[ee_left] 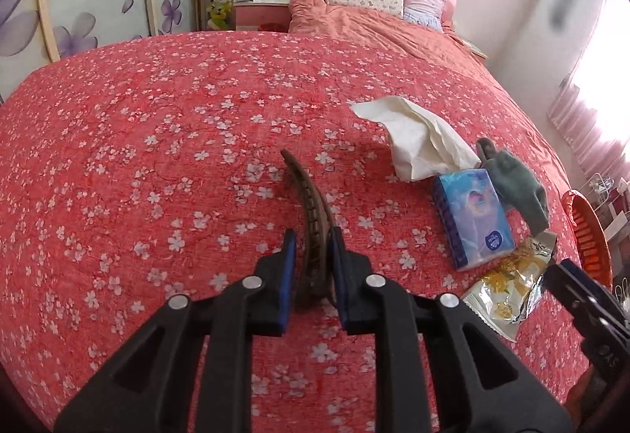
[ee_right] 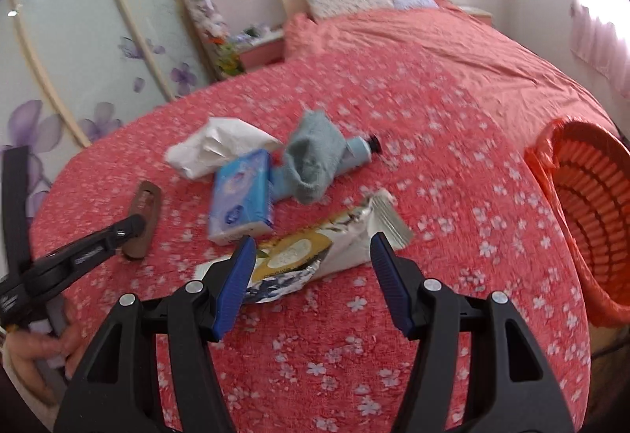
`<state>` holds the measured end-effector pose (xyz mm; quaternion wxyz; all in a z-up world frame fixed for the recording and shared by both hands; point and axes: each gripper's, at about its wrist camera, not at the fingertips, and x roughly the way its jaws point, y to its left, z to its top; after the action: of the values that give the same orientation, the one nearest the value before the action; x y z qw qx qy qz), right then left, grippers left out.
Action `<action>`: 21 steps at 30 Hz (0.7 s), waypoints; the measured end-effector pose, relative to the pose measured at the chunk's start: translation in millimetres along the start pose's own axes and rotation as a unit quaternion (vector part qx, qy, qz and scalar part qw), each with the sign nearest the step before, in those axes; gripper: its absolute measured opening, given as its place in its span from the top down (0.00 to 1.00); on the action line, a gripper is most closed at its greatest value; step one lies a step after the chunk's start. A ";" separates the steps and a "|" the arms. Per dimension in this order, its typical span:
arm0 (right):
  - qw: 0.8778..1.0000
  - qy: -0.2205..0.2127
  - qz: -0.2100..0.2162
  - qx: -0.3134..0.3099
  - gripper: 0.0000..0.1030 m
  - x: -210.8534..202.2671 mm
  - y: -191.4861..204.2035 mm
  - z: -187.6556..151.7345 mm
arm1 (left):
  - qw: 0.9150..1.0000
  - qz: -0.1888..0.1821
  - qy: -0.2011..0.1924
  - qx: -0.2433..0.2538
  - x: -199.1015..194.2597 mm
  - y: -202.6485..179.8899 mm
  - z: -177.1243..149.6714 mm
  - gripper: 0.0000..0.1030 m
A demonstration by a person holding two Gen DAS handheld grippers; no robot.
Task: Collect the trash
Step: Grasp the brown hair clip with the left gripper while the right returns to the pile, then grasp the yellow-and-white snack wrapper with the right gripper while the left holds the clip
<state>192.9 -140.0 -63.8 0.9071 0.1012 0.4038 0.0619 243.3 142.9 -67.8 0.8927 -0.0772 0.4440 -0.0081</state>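
A brown, curved, ridged strip [ee_left: 305, 197] stands on edge between the blue pads of my left gripper [ee_left: 313, 236], which is shut on its near end. In the right wrist view the same strip [ee_right: 143, 204] shows its flat side, with the left gripper [ee_right: 134, 226] on it. My right gripper [ee_right: 313, 246] is open just above a crumpled white and yellow snack wrapper [ee_right: 299, 252], one pad at each side, not touching it. The wrapper [ee_left: 508, 283] lies by the bed's right edge. A crumpled white tissue [ee_left: 417, 141] lies further back.
On the red floral bedspread [ee_left: 157, 157] lie a blue tissue pack [ee_right: 244, 197], a grey-green sock [ee_right: 315, 161] and a tube with a black cap [ee_right: 362, 147]. An orange basket [ee_right: 590, 216] with an orange liner stands off the bed's right side. A hand [ee_right: 35, 350] holds the left tool.
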 end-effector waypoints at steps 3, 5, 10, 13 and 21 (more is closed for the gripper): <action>0.999 0.002 -0.003 0.036 0.41 -2.1 -5.8 -4.3 | 1.000 -0.006 0.001 0.000 -1.3 -0.6 -2.2 0.78; 0.999 0.011 0.006 0.048 0.40 -2.0 -9.2 -6.9 | 1.000 -0.007 0.001 0.004 -0.5 -2.6 -2.4 0.77; 0.997 0.034 0.014 0.061 0.48 10.8 -10.4 -9.4 | 1.000 -0.007 0.002 0.005 2.4 -5.3 -2.3 0.77; 0.997 0.039 0.023 0.066 0.86 20.2 -13.1 -5.9 | 1.000 -0.005 0.003 0.004 4.1 -5.0 -1.7 0.76; 0.998 -0.004 -0.065 0.020 0.99 17.7 -24.7 23.1 | 1.000 -0.004 0.001 0.002 7.1 -0.8 3.8 0.76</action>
<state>222.7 -163.7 -67.2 0.9087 0.0925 0.4070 -0.0059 250.7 142.0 -71.1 0.8925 -0.0768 0.4443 -0.0127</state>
